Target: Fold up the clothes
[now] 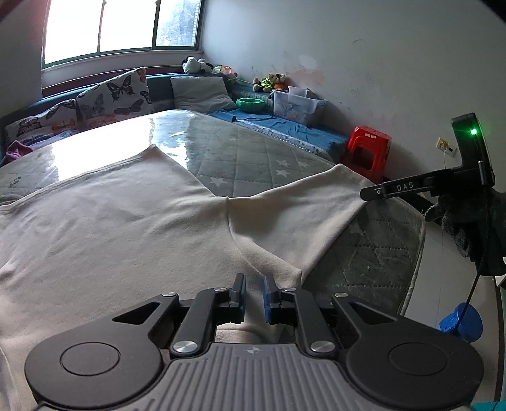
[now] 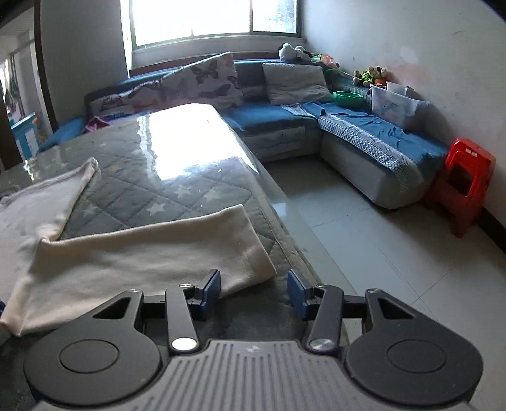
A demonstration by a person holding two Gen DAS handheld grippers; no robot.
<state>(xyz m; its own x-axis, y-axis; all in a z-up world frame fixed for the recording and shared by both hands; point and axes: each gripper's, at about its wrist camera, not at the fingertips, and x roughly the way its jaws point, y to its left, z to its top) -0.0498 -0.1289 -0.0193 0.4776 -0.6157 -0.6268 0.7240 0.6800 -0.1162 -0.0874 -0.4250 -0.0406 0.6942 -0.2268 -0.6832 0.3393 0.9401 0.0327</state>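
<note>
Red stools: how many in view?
1. The red stool stands on the floor against the right wall, at the end of the blue sofa. Others could be hidden behind the table.

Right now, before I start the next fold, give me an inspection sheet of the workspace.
Surface: quilted star mat under glossy clear cover, on a table.
Job's things: cream shirt spread flat, sleeve out toward the table edge.
Clutter: nothing seen.
Grippers: left gripper nearly closed over the shirt's edge, grip unclear; right gripper open at the sleeve cuff.
Cables: black cable hanging from the right gripper.
Surroundings: blue sofa, red stool, window.
</note>
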